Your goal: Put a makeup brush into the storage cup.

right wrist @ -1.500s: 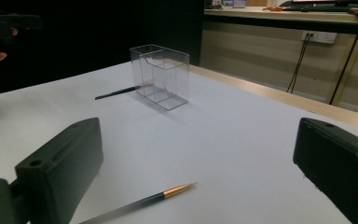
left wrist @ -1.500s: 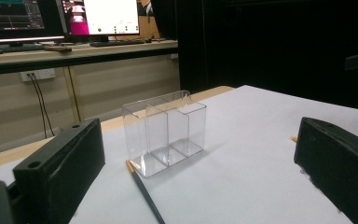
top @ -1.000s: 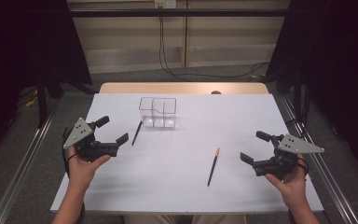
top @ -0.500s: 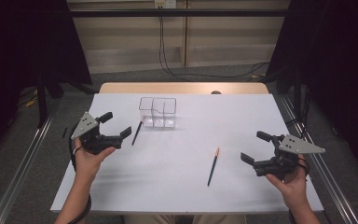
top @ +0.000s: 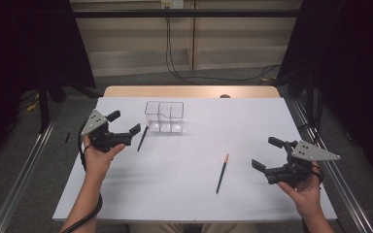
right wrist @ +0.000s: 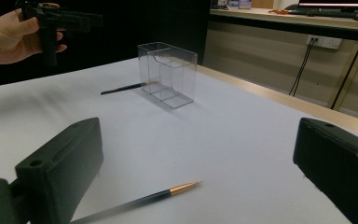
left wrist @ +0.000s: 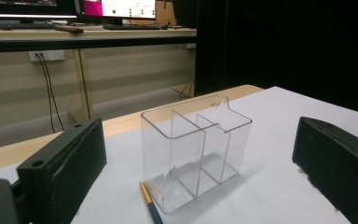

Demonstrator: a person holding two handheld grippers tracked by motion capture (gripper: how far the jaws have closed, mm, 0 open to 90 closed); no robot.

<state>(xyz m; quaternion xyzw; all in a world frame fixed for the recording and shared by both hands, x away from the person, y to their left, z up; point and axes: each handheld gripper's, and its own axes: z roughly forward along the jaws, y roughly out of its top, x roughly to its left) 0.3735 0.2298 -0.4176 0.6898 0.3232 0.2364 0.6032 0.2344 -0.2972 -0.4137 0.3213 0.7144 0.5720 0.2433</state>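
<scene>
A clear plastic box with inner dividers stands upright on the white table sheet, toward the back. A dark pencil lies just left of it, its tip near the box's front corner. My left gripper is open and held above the sheet, close to the left of that pencil, its jaws facing the box. A second pencil with an orange end lies right of the middle. My right gripper is open, a short way right of this pencil, with nothing between its jaws.
The sheet covers a wooden table with metal rails along both sides. Cables hang beyond the far edge. Dark curtains flank the scene.
My left gripper has moved forward and to the right, closer to the box and the pencil beside it. The right gripper and both pencils have stayed put.
</scene>
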